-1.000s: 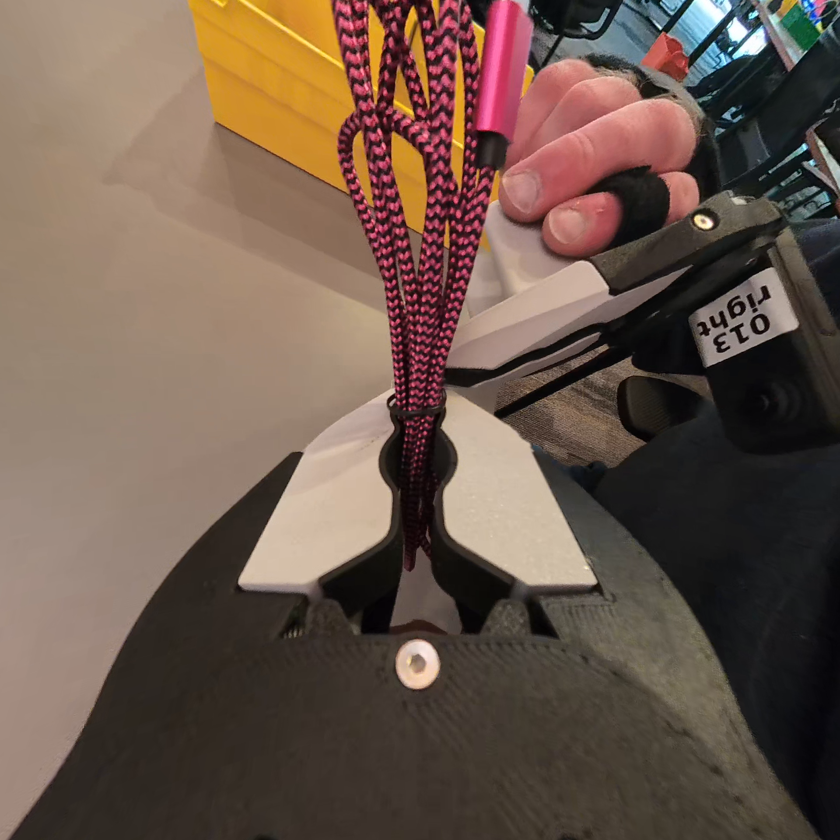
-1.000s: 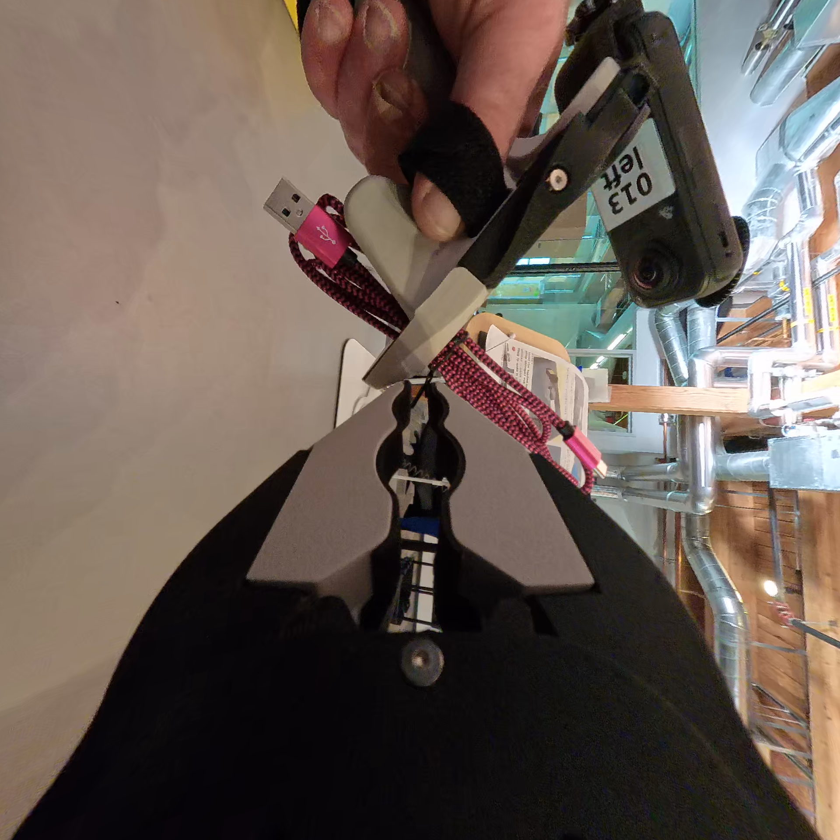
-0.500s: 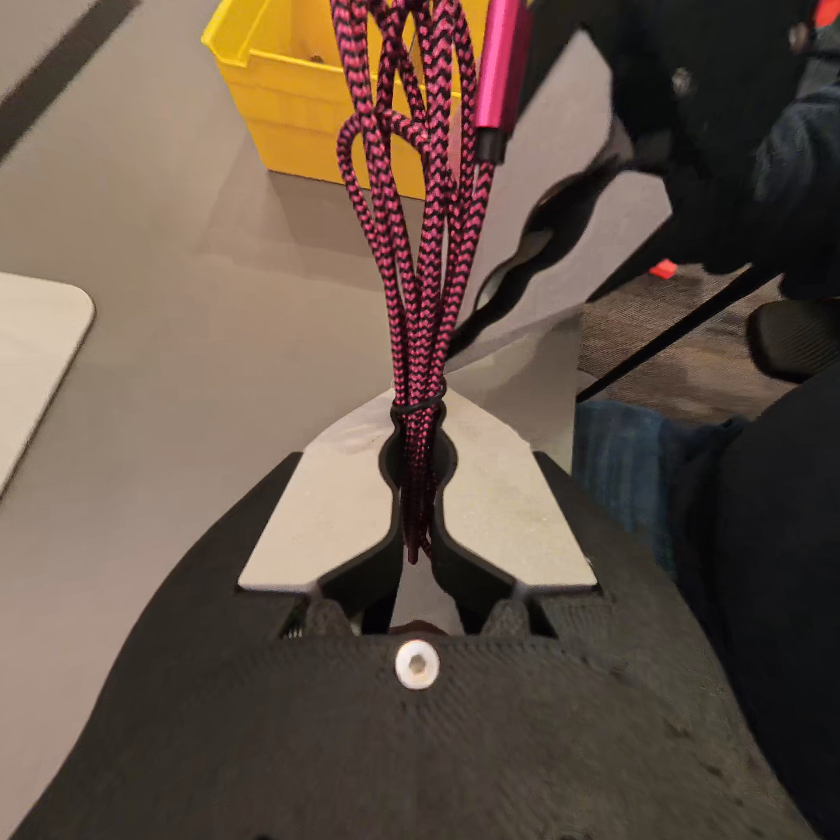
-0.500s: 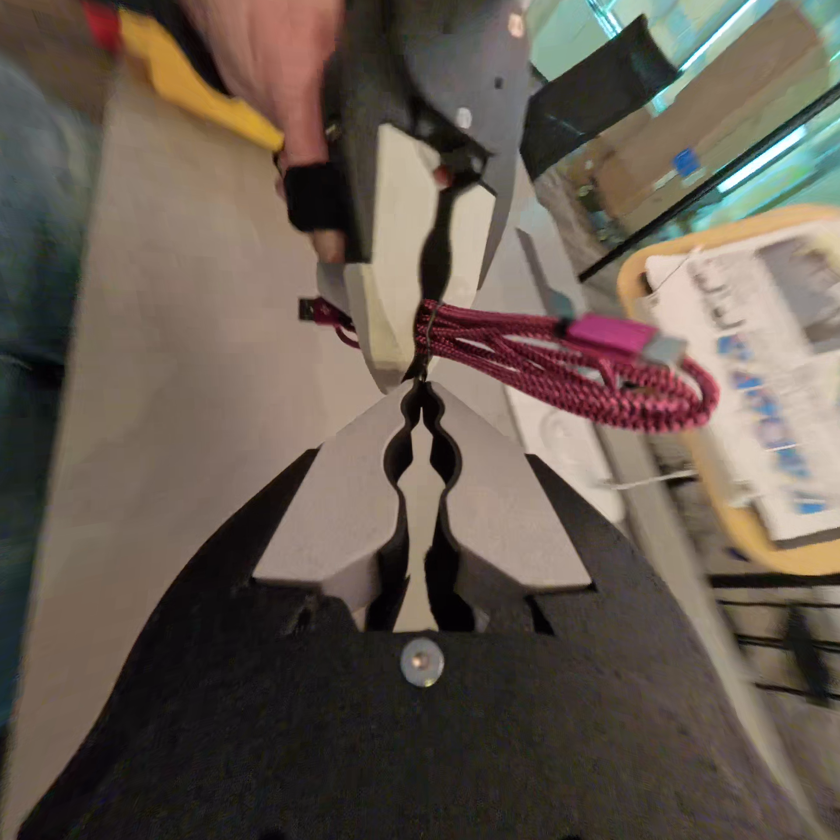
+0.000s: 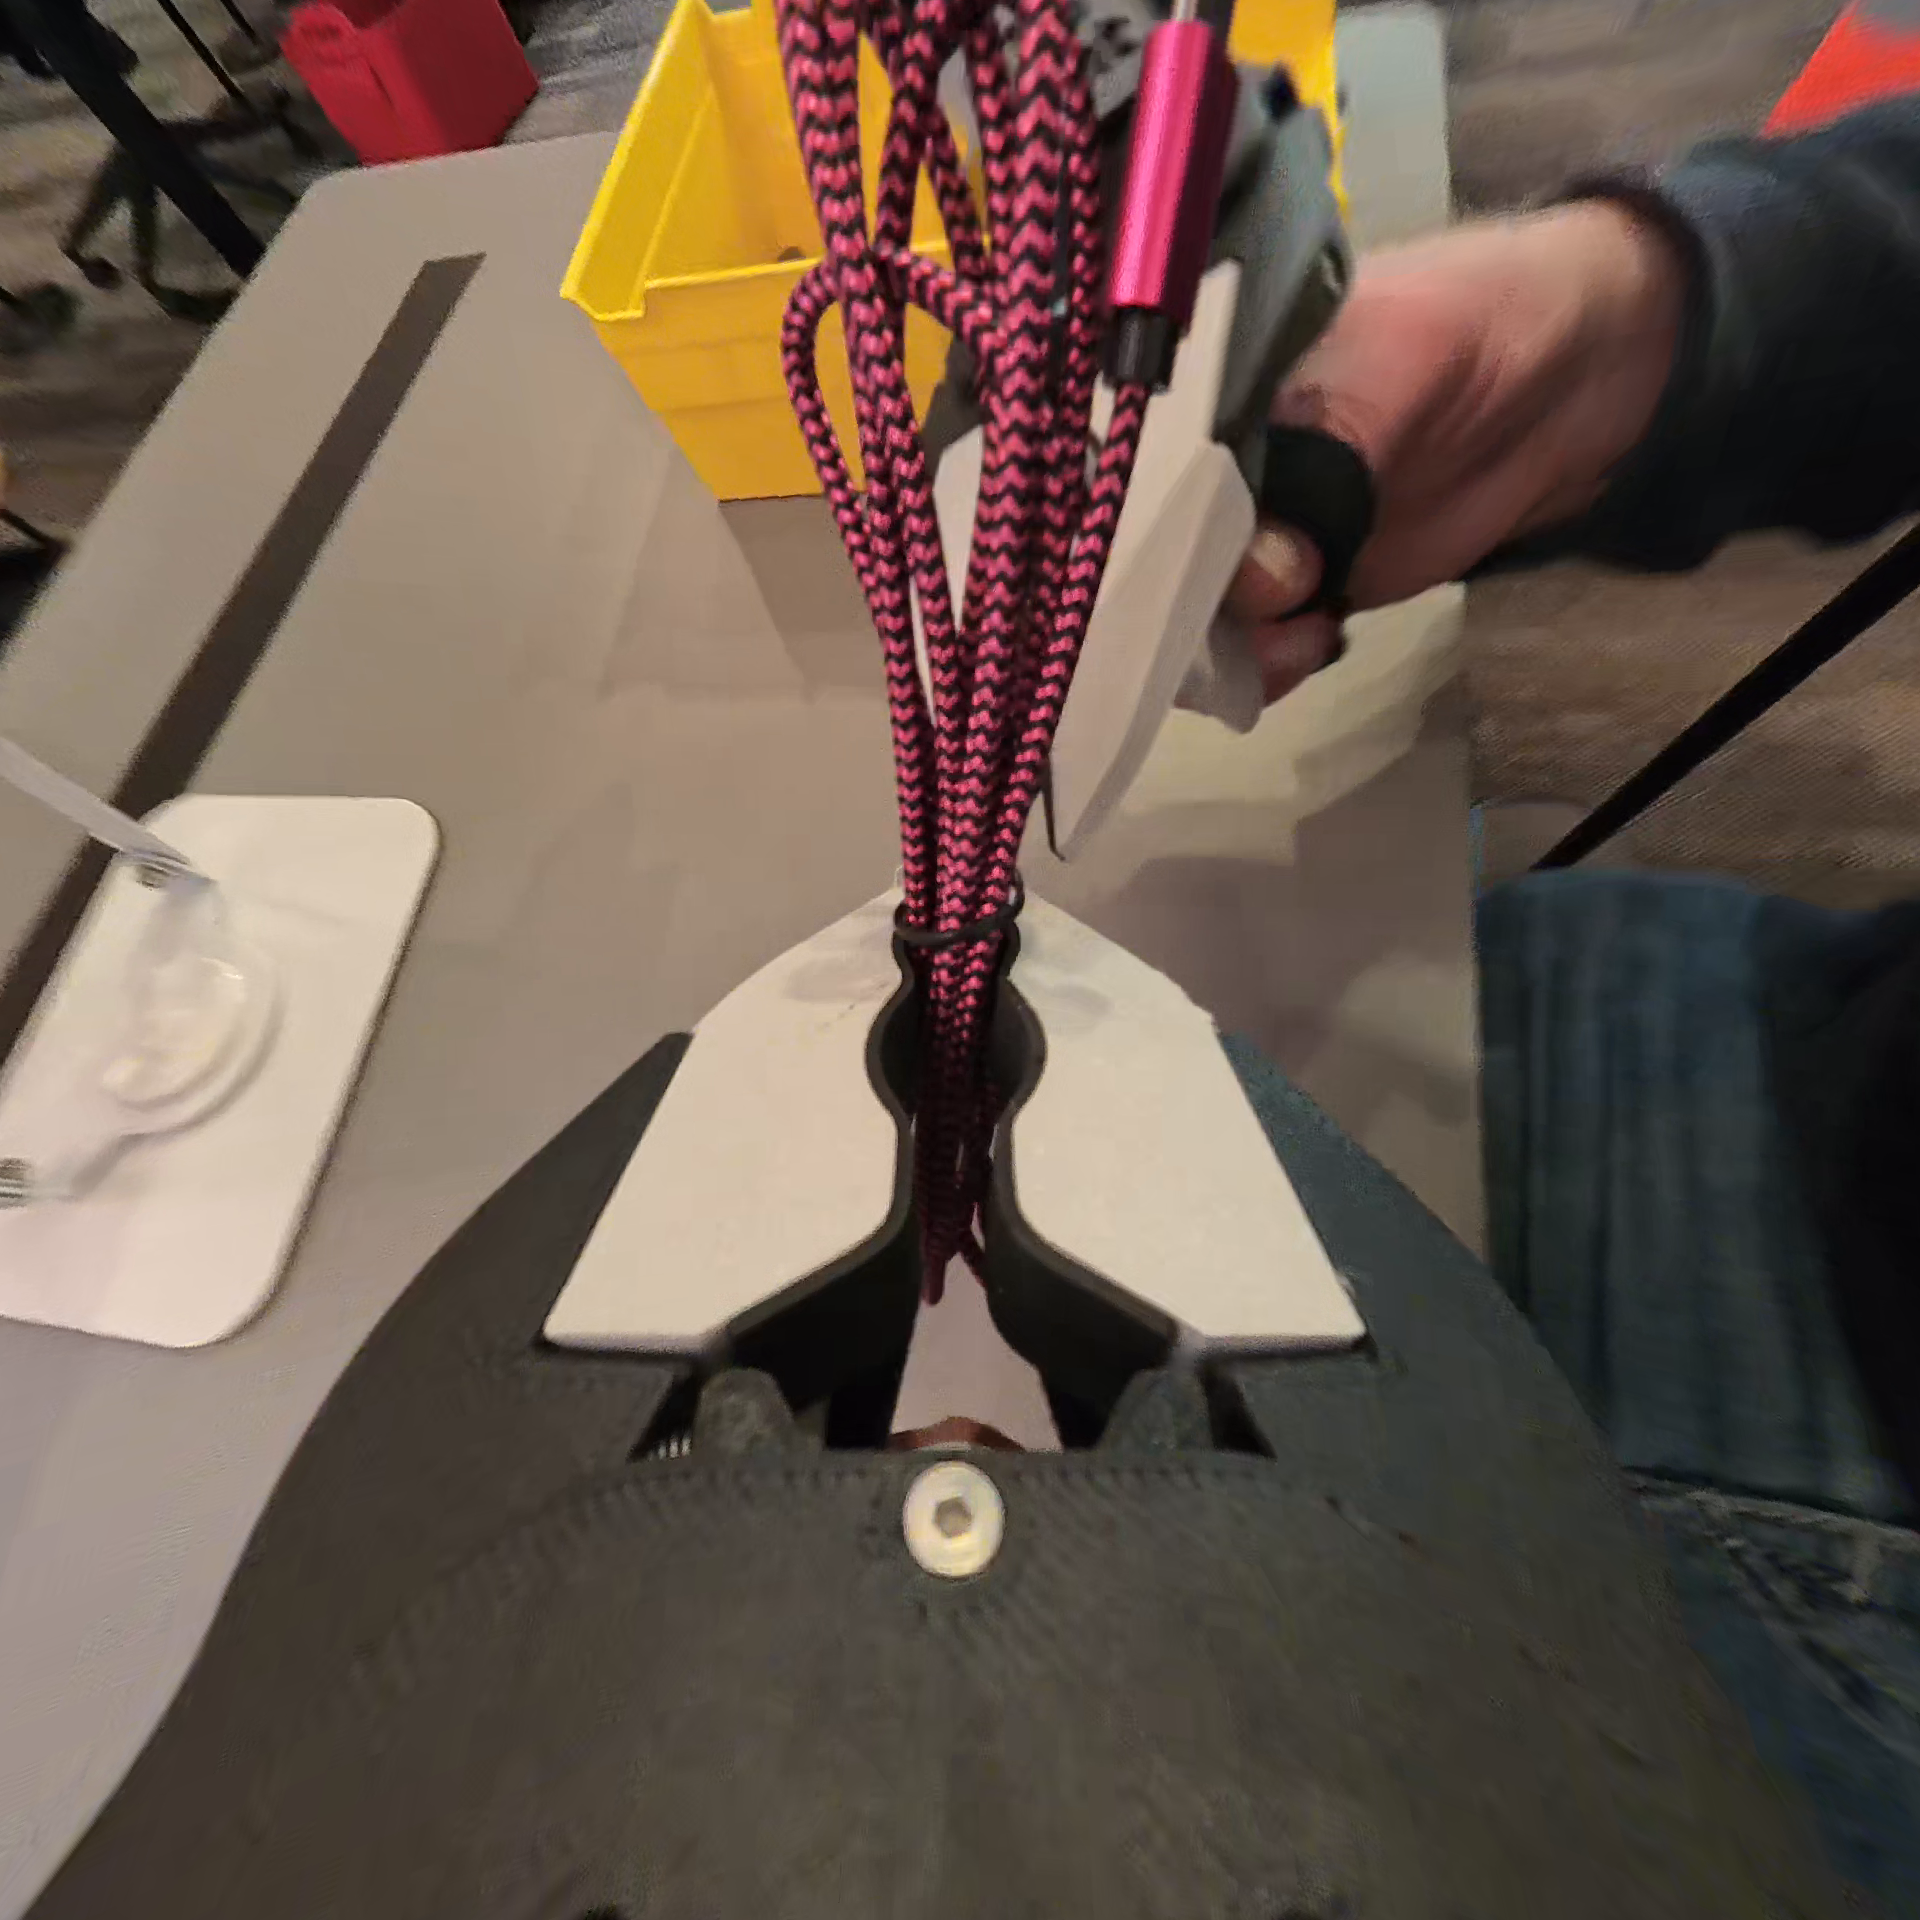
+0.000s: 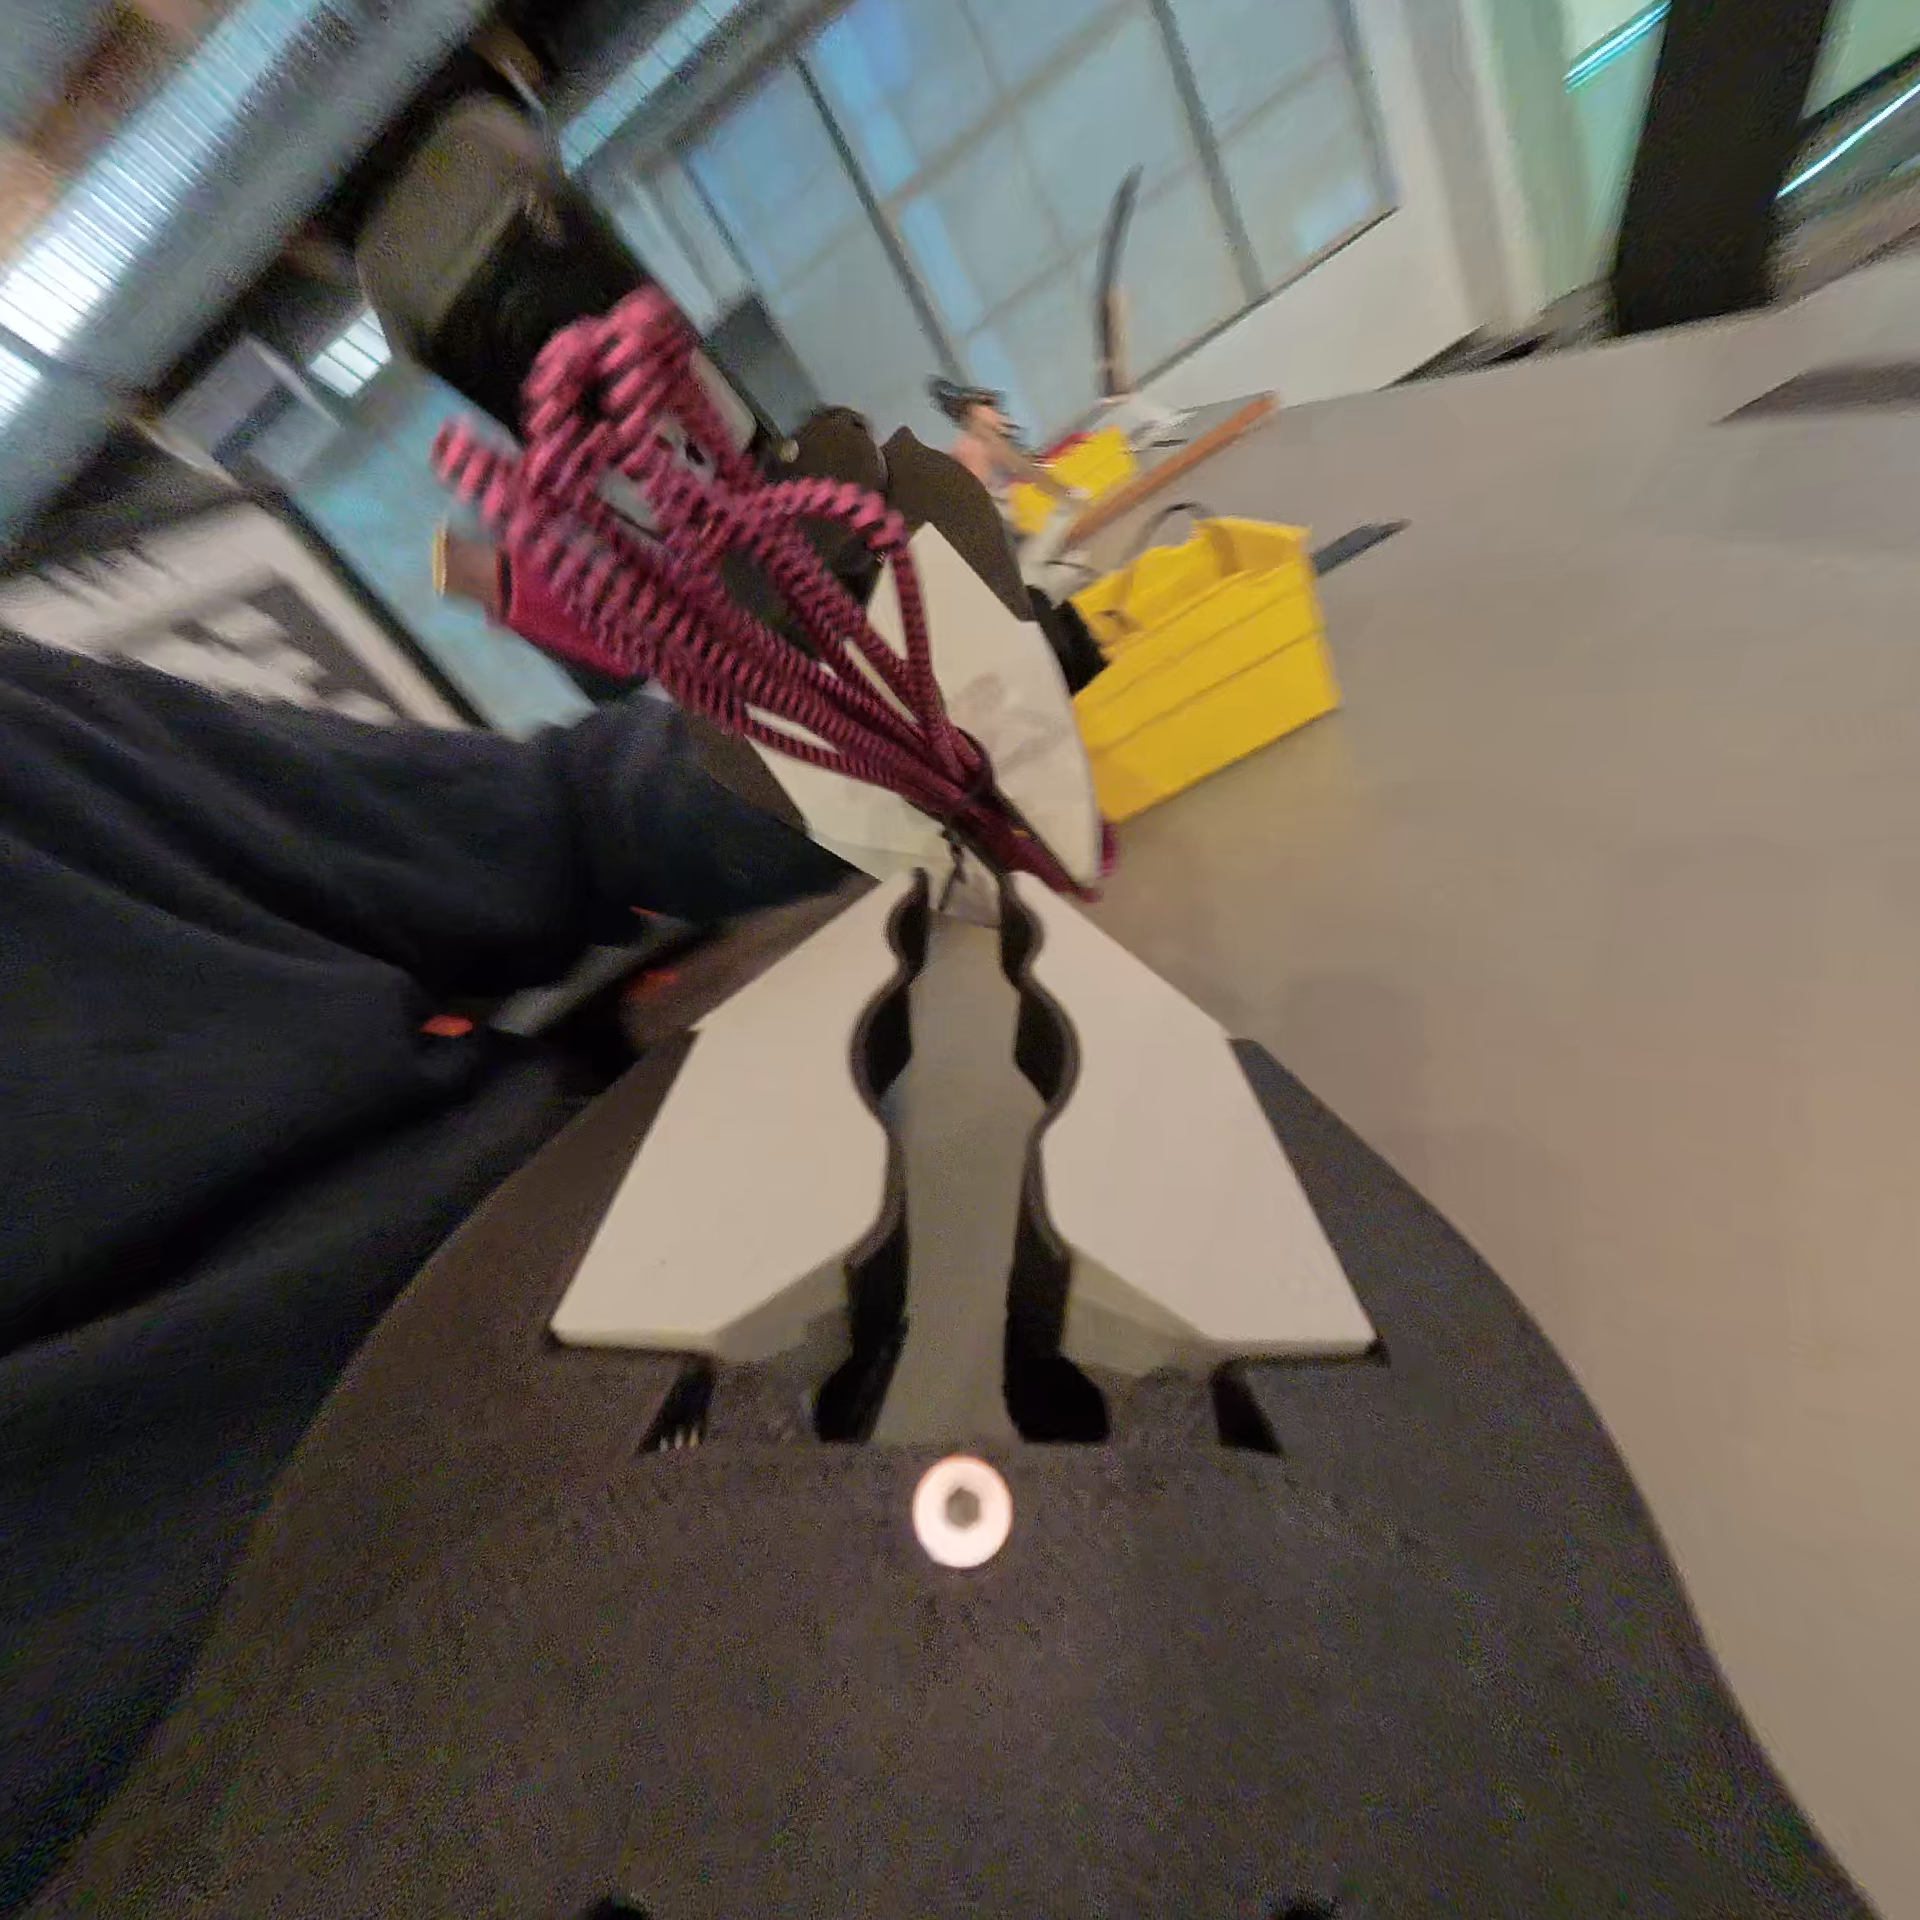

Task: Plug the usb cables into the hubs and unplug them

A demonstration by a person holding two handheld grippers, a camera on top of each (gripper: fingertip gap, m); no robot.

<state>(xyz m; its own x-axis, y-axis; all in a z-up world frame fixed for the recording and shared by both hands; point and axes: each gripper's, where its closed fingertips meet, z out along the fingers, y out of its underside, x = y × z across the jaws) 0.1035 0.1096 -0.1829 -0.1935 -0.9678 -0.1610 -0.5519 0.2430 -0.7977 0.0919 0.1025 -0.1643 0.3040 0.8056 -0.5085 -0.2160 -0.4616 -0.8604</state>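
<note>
The left tongs are clamped on the pink-and-black braided usb cable bundle, gripping it just below the thin black tie that binds the strands. The coils rise straight up from the tips, and a pink metal plug hangs beside the upper loops. Just beside the bundle, on its right, the right tongs point their tips at the cable near the tie, held by a hand in a dark sleeve. In the right wrist view those right tongs stand parted with a clear gap, holding nothing, their tips just short of the bundle; this view is blurred. Beyond the bundle a yellow bin sits on the grey worktop. Left of the bundle a white plate lies on the worktop.
</note>
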